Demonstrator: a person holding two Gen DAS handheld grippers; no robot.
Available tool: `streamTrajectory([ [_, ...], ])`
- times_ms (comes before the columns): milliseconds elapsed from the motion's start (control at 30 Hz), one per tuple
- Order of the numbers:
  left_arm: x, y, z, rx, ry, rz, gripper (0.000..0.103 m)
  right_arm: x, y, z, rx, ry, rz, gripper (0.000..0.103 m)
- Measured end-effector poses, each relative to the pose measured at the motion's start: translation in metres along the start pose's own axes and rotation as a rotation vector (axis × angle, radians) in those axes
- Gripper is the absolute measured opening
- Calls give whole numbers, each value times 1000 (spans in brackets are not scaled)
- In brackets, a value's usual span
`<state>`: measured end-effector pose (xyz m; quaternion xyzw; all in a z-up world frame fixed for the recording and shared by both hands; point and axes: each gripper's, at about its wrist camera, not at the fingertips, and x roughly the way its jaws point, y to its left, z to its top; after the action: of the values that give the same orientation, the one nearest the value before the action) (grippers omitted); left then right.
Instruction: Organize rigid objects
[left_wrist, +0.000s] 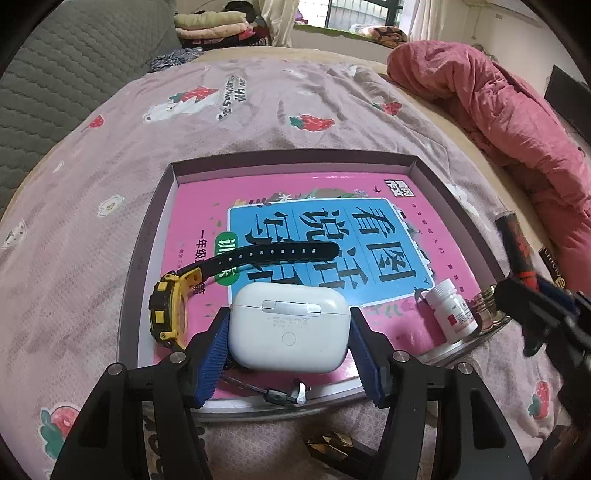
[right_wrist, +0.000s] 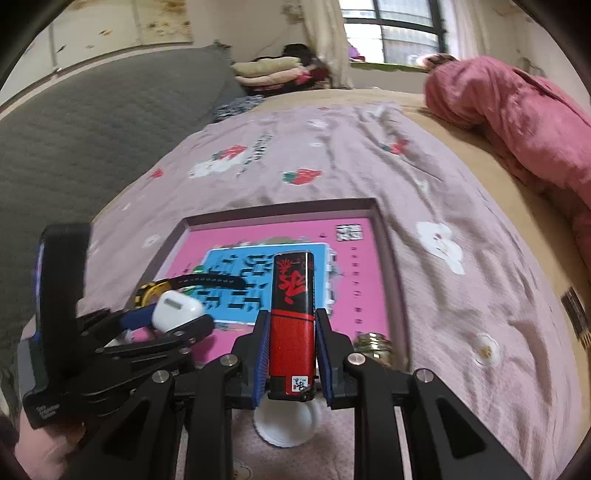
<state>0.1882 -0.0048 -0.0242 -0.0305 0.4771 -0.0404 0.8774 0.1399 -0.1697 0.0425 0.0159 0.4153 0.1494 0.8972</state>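
My left gripper (left_wrist: 289, 332) is shut on a white earbud case (left_wrist: 289, 326) and holds it over the near edge of a shallow box tray (left_wrist: 147, 236) lined with a pink book (left_wrist: 436, 214). A yellow and black watch (left_wrist: 173, 314) lies in the tray at the left, its strap across the book. My right gripper (right_wrist: 291, 343) is shut on a red and black lighter (right_wrist: 292, 317), held upright above the tray's near right side. The left gripper (right_wrist: 170, 325) with the case (right_wrist: 177, 310) shows at the left of the right wrist view.
A white pill bottle (left_wrist: 452, 308) and a gold ring-like object (left_wrist: 487, 306) stand at the tray's right corner. A small metal clip (left_wrist: 284, 395) lies on the near rim. A pink jacket (left_wrist: 498, 122) lies on the bed (left_wrist: 110, 158) at the right. A white cap (right_wrist: 286, 424) sits below the right gripper.
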Motion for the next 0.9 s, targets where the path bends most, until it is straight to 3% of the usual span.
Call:
streamTrajectory([
  [600, 0, 14, 0, -14, -15, 20, 63, 40, 27, 2, 11, 99, 68, 23],
  [900, 1, 14, 0, -13, -16, 23, 63, 61, 21, 0, -1, 164, 27, 23],
])
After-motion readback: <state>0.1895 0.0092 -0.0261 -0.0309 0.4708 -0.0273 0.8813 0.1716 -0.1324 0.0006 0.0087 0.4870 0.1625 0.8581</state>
